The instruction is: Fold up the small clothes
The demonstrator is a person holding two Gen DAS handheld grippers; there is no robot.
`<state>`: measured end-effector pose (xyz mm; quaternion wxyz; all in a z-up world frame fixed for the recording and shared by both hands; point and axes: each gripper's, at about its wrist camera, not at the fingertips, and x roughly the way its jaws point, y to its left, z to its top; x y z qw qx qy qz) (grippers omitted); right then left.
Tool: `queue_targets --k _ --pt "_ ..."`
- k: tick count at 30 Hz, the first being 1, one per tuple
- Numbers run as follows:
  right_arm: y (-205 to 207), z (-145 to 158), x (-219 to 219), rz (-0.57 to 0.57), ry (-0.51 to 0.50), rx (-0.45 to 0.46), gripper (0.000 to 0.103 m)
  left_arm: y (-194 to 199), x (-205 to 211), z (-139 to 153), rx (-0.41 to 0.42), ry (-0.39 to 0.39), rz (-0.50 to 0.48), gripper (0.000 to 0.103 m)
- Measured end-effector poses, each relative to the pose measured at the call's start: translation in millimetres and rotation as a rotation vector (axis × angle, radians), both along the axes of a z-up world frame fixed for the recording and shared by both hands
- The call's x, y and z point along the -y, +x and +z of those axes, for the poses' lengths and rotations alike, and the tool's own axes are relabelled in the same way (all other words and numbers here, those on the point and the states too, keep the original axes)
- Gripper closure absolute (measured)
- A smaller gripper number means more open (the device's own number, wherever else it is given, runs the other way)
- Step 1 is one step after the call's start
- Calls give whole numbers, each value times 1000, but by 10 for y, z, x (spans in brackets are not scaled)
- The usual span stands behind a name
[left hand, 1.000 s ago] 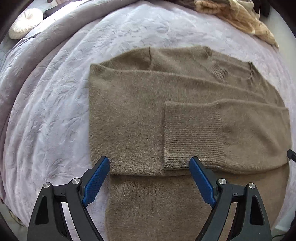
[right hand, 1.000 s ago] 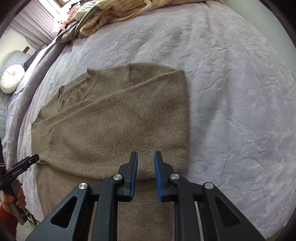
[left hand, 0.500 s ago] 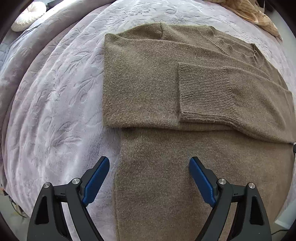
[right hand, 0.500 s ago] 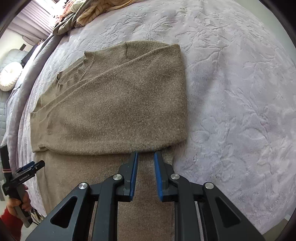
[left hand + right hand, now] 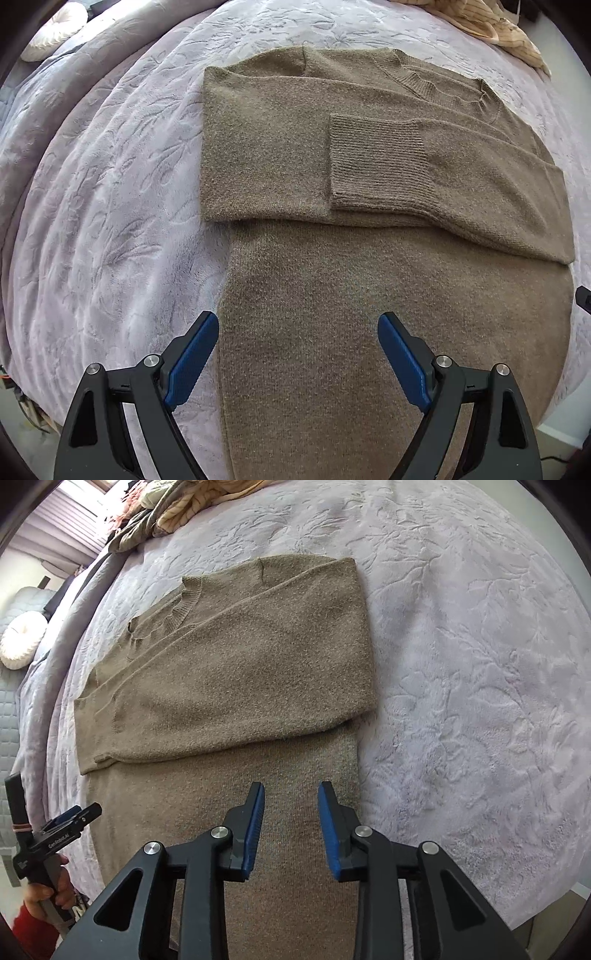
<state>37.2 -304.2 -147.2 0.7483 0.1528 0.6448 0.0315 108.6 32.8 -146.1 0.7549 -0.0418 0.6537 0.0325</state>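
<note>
A brown knit sweater lies flat on the bed, both sleeves folded across its chest, one ribbed cuff on top. It also shows in the right wrist view. My left gripper is wide open and empty, above the sweater's lower body near its left edge. My right gripper is open and empty above the lower body near the right edge. The left gripper shows at the far left of the right wrist view.
A pale lilac embossed bedspread covers the bed. A pile of striped clothes lies at the far end. A white round cushion sits off to the left. The bed's near edge lies below the grippers.
Both grippers have drawn back toward the sweater's hem, so the folded sleeves now sit farther away. The right gripper's jaws have opened from nearly closed.
</note>
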Motion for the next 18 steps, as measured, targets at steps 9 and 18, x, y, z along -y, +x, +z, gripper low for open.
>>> queue_targets --k 9,18 --pt "-104 36 -122 13 19 -12 53 -250 -61 99 21 -21 -6 11" --pt "-268 125 -271 39 135 6 21 -547 -207 113 -15 -39 -37 0"
